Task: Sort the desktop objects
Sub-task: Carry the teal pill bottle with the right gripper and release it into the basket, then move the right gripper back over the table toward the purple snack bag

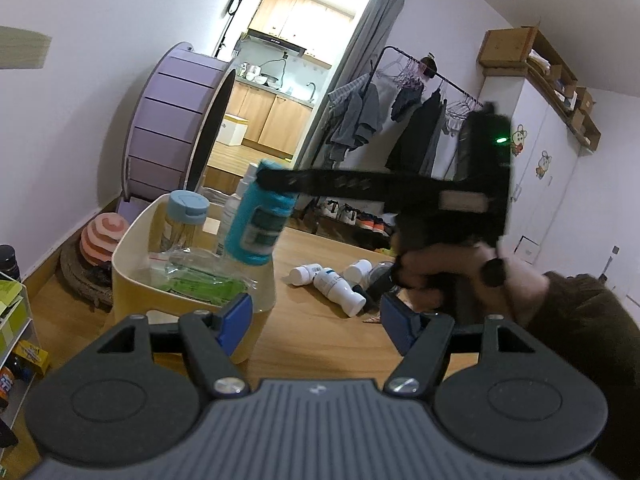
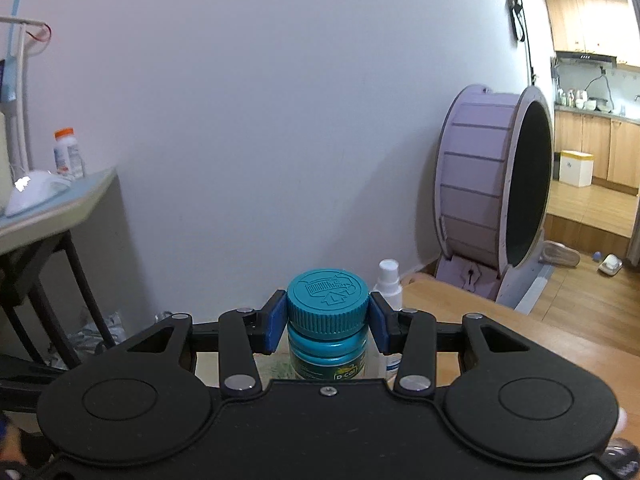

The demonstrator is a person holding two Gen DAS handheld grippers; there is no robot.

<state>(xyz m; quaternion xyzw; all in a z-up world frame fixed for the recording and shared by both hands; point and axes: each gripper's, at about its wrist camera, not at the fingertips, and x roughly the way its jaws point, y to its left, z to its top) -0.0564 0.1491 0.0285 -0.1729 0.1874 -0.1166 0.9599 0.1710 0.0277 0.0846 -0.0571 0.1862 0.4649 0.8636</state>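
Note:
My right gripper point(image 2: 328, 322) is shut on the ribbed cap of a teal bottle point(image 2: 327, 320), its blue pads point(image 2: 276, 320) pressing both sides. From the left wrist view that same right gripper point(image 1: 276, 182) holds the teal bottle point(image 1: 258, 226) tilted over the right rim of a cream-yellow bin point(image 1: 132, 240). Inside the bin stand a jar with a light-blue lid point(image 1: 186, 216), a white spray bottle point(image 1: 234, 208) and green packets point(image 1: 200, 280). My left gripper point(image 1: 316, 320) is open near the bin's front, with nothing between its fingers. Three white bottles point(image 1: 334, 280) lie on the wooden table.
A person's hand point(image 1: 460, 272) and dark sleeve carry the right gripper. A dark round object point(image 1: 380, 274) lies by the white bottles. A purple wheel point(image 1: 176, 120) stands on the floor beyond the table. A shelf with boxes point(image 1: 16, 320) is at the left.

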